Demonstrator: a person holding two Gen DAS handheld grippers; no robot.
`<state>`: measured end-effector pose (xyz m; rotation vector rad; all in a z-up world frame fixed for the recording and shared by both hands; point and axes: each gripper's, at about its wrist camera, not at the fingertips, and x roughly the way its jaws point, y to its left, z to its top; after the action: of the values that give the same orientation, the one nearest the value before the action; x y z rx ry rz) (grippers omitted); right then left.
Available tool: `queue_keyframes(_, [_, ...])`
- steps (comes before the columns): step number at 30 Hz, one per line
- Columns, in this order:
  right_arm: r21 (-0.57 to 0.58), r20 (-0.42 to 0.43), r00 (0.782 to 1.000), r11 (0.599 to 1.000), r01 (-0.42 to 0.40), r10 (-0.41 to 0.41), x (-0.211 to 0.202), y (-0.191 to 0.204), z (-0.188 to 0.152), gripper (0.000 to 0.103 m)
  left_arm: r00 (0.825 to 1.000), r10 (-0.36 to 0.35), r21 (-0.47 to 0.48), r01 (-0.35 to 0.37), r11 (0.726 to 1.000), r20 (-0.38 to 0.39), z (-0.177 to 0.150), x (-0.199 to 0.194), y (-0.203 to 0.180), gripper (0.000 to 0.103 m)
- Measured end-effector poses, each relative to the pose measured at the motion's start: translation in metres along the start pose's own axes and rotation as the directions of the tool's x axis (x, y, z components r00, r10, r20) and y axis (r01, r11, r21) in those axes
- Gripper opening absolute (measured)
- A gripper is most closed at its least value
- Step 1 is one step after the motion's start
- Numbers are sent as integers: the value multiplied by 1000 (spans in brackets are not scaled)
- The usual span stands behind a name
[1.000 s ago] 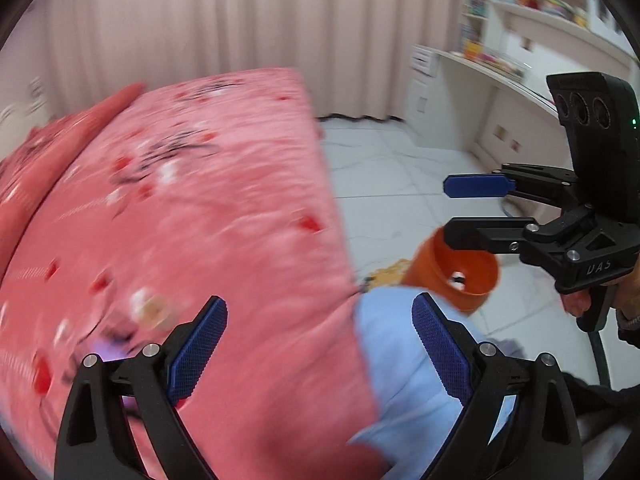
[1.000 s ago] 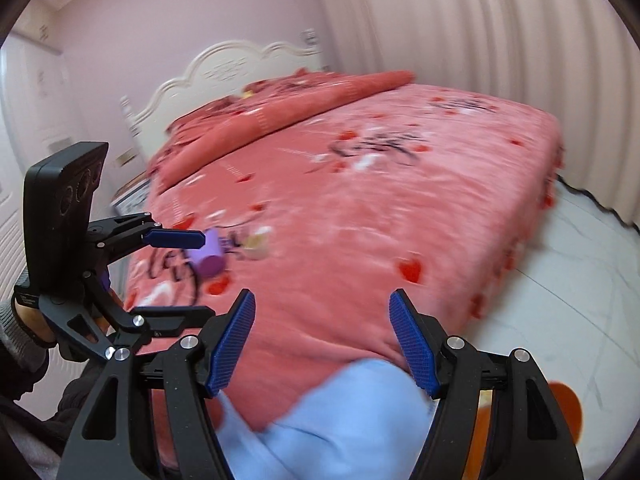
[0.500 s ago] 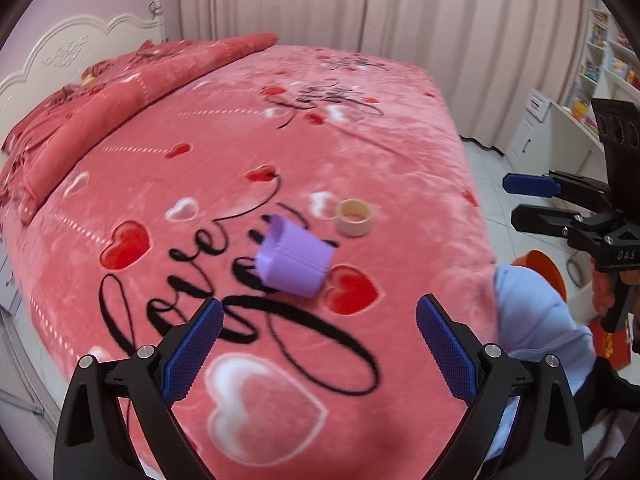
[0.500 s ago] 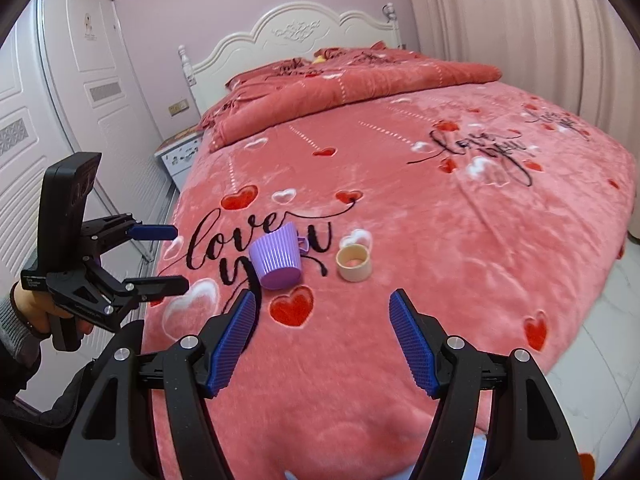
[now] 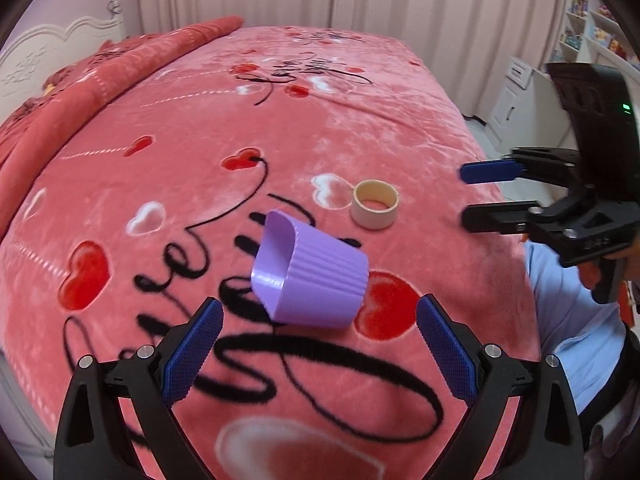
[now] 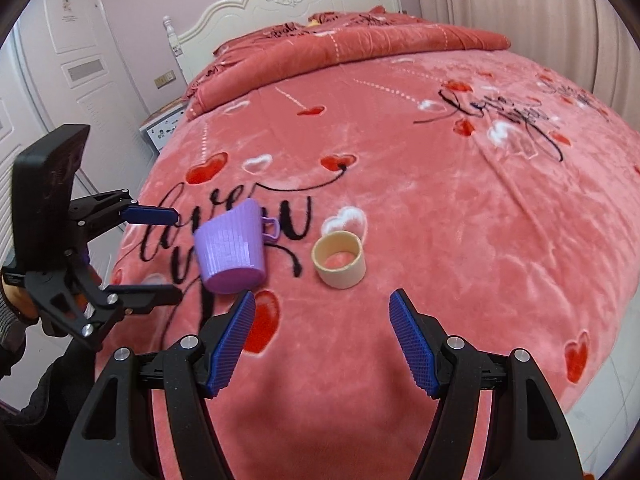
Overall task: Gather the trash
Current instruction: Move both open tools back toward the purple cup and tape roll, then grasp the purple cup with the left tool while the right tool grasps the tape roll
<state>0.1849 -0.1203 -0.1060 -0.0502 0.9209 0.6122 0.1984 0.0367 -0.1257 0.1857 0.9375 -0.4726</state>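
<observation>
On the bed [image 5: 400,92], 2 pieces of trash lie near each other but apart. Left to right in the left wrist view: the purple cup [image 5: 316,276], then the tape ring [image 5: 375,210].

The cup lies tipped on its side just ahead of the left hand-held gripper [image 5: 318,356], mouth to that gripper's left, long axis across its wide-open, empty jaws.

The ring stands on end, hole upward, just ahead of the right hand-held gripper [image 6: 322,348], whose jaws also gape empty. Each gripper is nearer its own item, so I judge a paired pickup likely.
</observation>
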Motion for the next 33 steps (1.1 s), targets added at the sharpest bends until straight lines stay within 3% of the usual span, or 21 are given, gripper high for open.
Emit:
queue_keyframes(4, [-5, -19, 1000, 1000, 2, -2, 22, -6, 5, 70, 999, -37, 21, 37, 999, 1, 0, 11, 6, 96])
queue_keyframes(12, [-125, -33, 998, 991, 41, -45, 61, -7, 12, 69, 997, -76, 46, 75, 996, 20, 0, 32, 15, 96])
queue_keyframes(14, [-124, -31, 999, 992, 31, -35, 68, -9, 13, 69, 996, -82, 47, 81, 996, 21, 1, 37, 17, 86])
queue_keyframes(18, [-152, -37, 998, 988, 36, -42, 81, -8, 16, 69, 995, -98, 42, 97, 994, 20, 3, 44, 19, 84])
queue_keyframes(24, [-189, -37, 997, 981, 53, -61, 92, -8, 16, 49, 995, -102, 49, 102, 994, 2, -1, 55, 20, 75])
queue_keyframes(27, [-173, -31, 998, 984, 45, -51, 92, -12, 16, 40, 994, -109, 22, 109, 994, 8, -2, 54, 23, 62])
queue_keyframes(29, [-174, -29, 998, 984, 43, -49, 88, -11, 16, 39, 993, -116, 13, 116, 993, 13, -1, 51, 23, 52])
queue_keyframes(33, [-158, -27, 999, 987, 27, -32, 76, -7, 13, 39, 994, -112, 13, 111, 994, 8, -1, 45, 17, 52])
